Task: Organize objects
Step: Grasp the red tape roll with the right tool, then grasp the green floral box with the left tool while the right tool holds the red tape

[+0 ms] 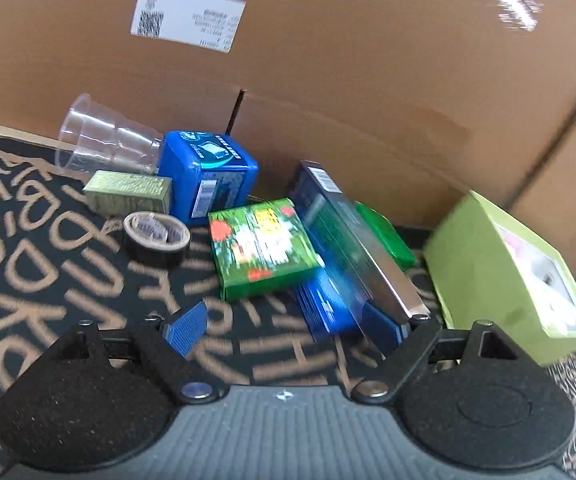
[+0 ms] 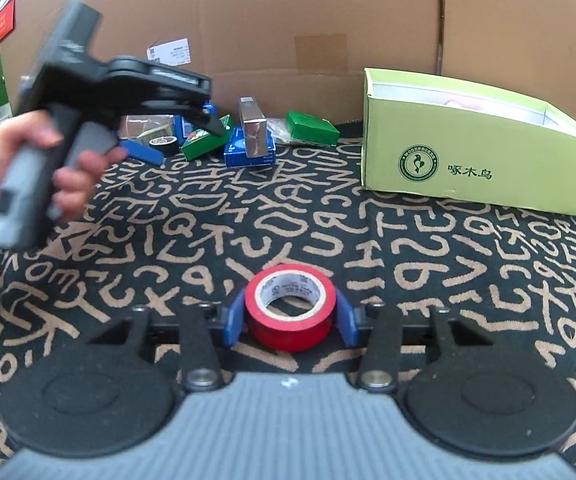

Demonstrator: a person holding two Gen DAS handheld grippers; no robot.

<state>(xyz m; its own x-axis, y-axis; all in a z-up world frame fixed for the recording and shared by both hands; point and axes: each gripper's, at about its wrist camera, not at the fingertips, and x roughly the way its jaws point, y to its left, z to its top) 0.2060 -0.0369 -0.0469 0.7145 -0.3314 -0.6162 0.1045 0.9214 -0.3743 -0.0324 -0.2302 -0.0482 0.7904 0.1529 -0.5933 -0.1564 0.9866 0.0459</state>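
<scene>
- My right gripper [image 2: 290,322] is clamped on a red tape roll [image 2: 290,307]; its blue fingers [image 2: 233,322] press the roll from both sides, just above the letter-patterned mat [image 2: 328,232].
- My left gripper [image 1: 288,320] has its jaws spread wide. One blue finger [image 1: 186,326] shows on its left; the other is hidden behind a tall blue-and-silver box [image 1: 352,248], so I cannot say whether it touches that box.
- From the right wrist view, the left gripper [image 2: 168,142] is held in a hand [image 2: 28,168] at the far left, pointing at the pile of small items by the cardboard wall [image 2: 288,20].
- In the pile, seen from the left wrist: a clear plastic cup [image 1: 104,136] lying on its side, a blue cube-shaped box [image 1: 208,176] just beside it, a small olive carton [image 1: 128,192] in front of the cup, and a black tape roll [image 1: 156,238] near that carton.
- A green printed box [image 1: 264,248] sits between the black roll and the tall box; a flat blue box [image 1: 328,308] lies under the tall one, I think, though blur makes it hard to tell.
- A green packet [image 1: 386,236] lies behind the tall box.
- The light-green open box [image 2: 480,152] stands on the mat to the right, well apart from the held red roll.
</scene>
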